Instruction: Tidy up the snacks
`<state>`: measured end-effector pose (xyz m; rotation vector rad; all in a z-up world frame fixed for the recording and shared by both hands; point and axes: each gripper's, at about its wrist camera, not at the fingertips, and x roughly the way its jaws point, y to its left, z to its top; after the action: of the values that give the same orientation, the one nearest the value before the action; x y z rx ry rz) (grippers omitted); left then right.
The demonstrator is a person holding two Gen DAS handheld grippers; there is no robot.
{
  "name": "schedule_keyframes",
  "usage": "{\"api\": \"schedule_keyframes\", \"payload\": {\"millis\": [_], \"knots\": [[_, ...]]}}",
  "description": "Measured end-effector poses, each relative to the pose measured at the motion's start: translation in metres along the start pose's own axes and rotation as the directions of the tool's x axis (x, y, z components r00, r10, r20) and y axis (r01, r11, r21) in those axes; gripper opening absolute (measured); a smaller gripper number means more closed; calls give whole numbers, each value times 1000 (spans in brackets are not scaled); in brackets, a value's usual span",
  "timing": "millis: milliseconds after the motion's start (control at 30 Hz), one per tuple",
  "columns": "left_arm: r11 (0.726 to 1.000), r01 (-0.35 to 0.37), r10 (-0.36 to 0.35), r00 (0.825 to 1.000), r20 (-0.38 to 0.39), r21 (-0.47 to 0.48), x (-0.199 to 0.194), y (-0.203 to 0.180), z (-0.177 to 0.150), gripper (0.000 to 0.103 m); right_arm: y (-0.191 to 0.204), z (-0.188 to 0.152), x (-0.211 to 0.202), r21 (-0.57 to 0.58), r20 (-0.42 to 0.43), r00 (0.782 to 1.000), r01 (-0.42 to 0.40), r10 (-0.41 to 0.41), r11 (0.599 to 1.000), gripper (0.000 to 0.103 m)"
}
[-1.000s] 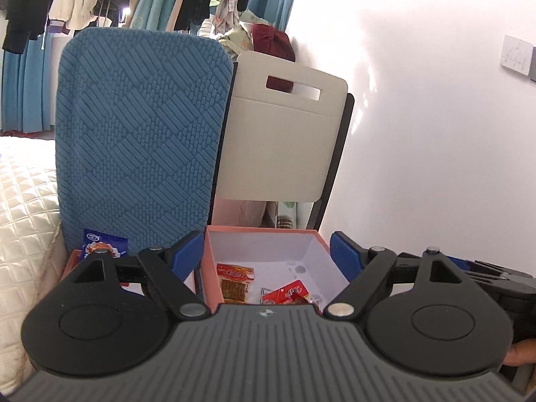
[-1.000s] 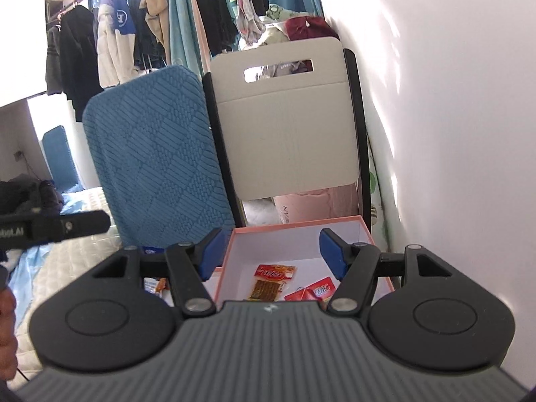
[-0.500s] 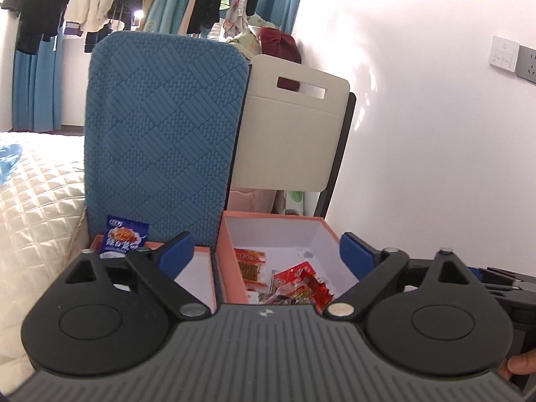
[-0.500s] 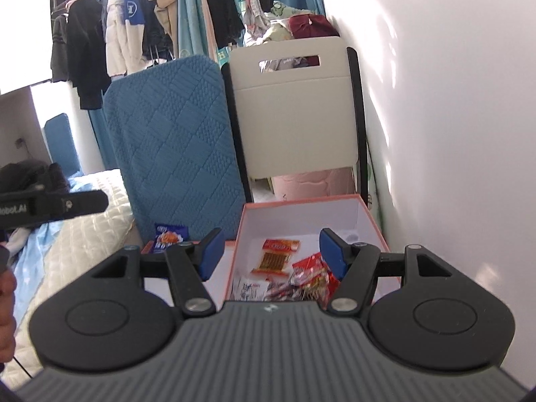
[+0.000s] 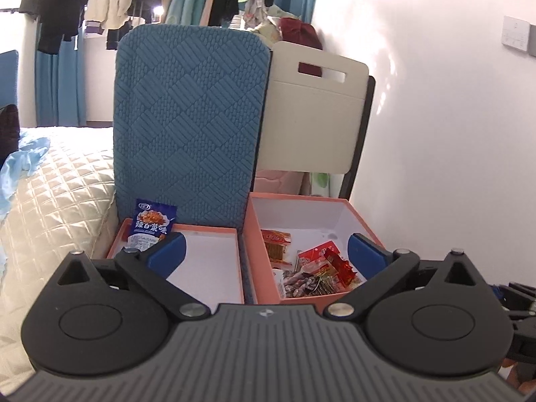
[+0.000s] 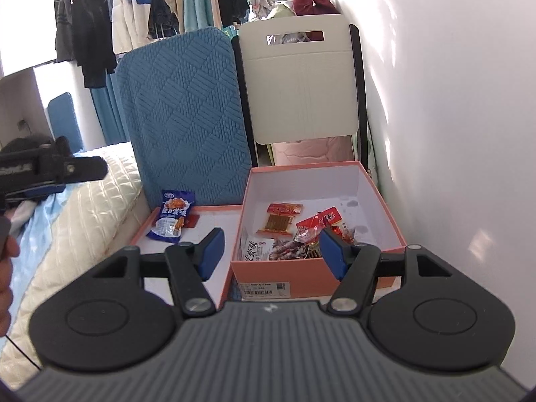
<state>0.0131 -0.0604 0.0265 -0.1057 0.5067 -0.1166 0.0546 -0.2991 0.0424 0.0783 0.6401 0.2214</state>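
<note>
The deep pink box point(image 6: 318, 264) is the landmark here: it stands open on the floor against the white wall point(image 6: 452, 134), with a white folding chair point(image 6: 301, 83) directly behind it, so its walls can keep loose packets from sliding away. Touching its left side lies the shallow pink lid point(image 6: 214, 214), turned up like a tray, and behind that lid a blue textured cushion point(image 6: 181, 117) leans upright, with the quilted bed point(image 5: 57, 194) further left of the lid. This pairing reads as a sorting layout, one container for each kind of snack. Most of the snacks sit inside the box, bunched toward its near wall: a white pouch with black lettering point(image 6: 258, 246), a pile of red wrappers point(image 6: 318, 224), and, a little behind them, a clear packet of brown sticks with a red header point(image 6: 281, 217). A single blue packet point(image 6: 172, 217) lies in the far left corner of the lid, propped slightly against the cushion, probably already sorted out from the rest. The left gripper point(image 5: 264, 251) hovers in front of the box and lid, its jaws opening to their widest with nothing between them, which suits reaching for a bulky packet. The right gripper point(image 6: 271, 251) hangs just before the box's near wall, its jaws about half apart and empty, seemingly lined up with the red pile.
</note>
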Motion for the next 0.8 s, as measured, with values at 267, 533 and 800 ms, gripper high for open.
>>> {"api": "schedule_keyframes", "payload": {"millis": [267, 533, 800], "knots": [[1000, -18, 18, 1000, 1, -21, 5, 4, -1, 103, -7, -1, 5, 10, 0, 1000, 17, -17, 1000, 65], [999, -24, 24, 1000, -2, -22, 8, 4, 1, 103, -5, 1, 10, 4, 7, 1000, 14, -14, 1000, 65], [1000, -22, 22, 1000, -1, -21, 8, 3, 0, 103, -5, 1, 9, 1, 2, 1000, 15, -15, 1000, 65]]}}
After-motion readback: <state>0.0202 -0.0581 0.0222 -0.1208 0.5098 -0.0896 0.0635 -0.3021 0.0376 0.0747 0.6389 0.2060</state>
